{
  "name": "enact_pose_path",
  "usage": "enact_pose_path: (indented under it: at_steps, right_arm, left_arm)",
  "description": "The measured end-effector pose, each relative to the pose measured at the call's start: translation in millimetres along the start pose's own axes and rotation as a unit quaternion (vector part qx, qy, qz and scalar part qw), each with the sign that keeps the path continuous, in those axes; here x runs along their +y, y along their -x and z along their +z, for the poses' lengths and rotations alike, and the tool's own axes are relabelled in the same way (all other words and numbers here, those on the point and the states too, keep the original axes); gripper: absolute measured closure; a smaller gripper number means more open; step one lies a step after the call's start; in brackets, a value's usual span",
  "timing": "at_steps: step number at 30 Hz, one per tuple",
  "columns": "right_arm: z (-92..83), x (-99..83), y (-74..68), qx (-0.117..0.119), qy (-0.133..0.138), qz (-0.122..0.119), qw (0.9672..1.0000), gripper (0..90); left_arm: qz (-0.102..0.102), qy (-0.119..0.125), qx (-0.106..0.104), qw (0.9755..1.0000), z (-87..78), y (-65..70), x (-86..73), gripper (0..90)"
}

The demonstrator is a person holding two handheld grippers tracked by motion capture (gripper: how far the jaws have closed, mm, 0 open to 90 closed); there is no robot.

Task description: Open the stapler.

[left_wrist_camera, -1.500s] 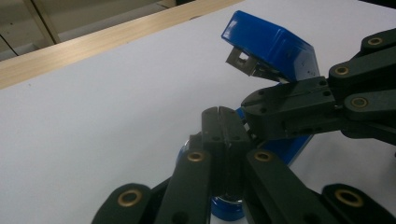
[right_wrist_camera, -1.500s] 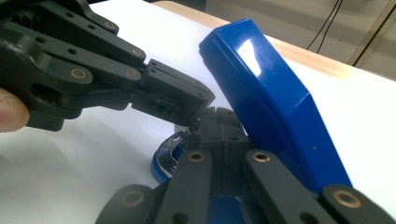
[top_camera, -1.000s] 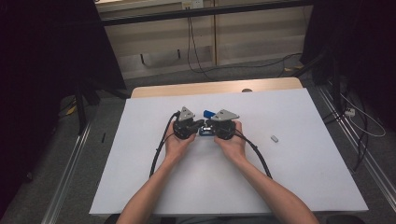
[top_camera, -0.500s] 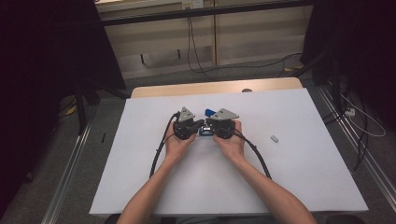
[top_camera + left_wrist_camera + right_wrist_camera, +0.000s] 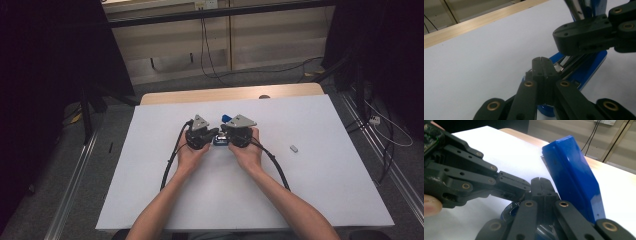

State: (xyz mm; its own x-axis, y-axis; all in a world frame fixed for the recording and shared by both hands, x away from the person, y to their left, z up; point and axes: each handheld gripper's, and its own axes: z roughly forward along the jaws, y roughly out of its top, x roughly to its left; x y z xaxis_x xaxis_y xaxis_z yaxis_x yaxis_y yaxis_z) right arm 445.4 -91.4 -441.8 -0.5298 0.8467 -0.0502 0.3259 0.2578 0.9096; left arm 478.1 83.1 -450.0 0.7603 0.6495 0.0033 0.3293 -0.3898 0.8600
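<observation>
A blue stapler (image 5: 220, 141) lies mid-table, swung open; its blue top (image 5: 571, 175) stands up and its blue base (image 5: 590, 65) carries a bare metal channel. My left gripper (image 5: 215, 133) comes in from the left and my right gripper (image 5: 224, 132) from the right, tips almost meeting over the base. In the left gripper view my own jaws (image 5: 541, 61) are pressed together beside the metal channel, and the right gripper (image 5: 557, 37) hangs just above. In the right gripper view my jaws (image 5: 540, 181) are also together, with the left gripper (image 5: 526, 187) against them.
A small grey-white piece (image 5: 294, 148) lies alone on the white table top (image 5: 325, 190) to the right. A wooden strip (image 5: 200, 95) borders the far edge. Black cables (image 5: 170, 165) trail back from both grippers beside the forearms.
</observation>
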Motion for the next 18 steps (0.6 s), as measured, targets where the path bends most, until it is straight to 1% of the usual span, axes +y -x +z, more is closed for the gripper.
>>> enact_pose_path:
  at_steps: [4, 11, 13, 14, 16, 18]
  right_arm:
    - [-2.7, 1.5, 2.9, -0.001, 0.002, 0.000, 1.0000, 90.0]
    - [-3.4, 1.4, 3.4, 0.000, 0.004, 0.008, 1.0000, 90.0]
    - [-3.6, 1.2, 2.9, -0.003, 0.006, 0.009, 0.9999, 90.0]
    - [-3.9, 0.0, 1.9, -0.012, 0.013, 0.005, 0.9998, 90.0]
    - [-3.6, -0.5, 2.2, -0.010, 0.016, 0.008, 0.9998, 90.0]
    - [-4.6, 0.1, 2.0, -0.011, 0.014, 0.011, 0.9998, 90.0]
  left_arm:
    - [0.000, -0.001, 0.001, 1.0000, 0.0, 0.6, 0.2, 90.0]
    - [0.002, 0.001, 0.000, 1.0000, 0.1, 0.2, -0.1, 90.0]
    - [0.000, 0.001, 0.000, 1.0000, 0.0, -0.1, -0.2, 90.0]
    - [0.001, 0.001, 0.007, 1.0000, 0.1, 2.0, -0.4, 90.0]
    - [0.003, 0.001, 0.011, 0.9999, 0.3, 2.9, -0.2, 90.0]
    - [0.003, 0.003, 0.004, 1.0000, 0.2, 1.0, -0.7, 90.0]
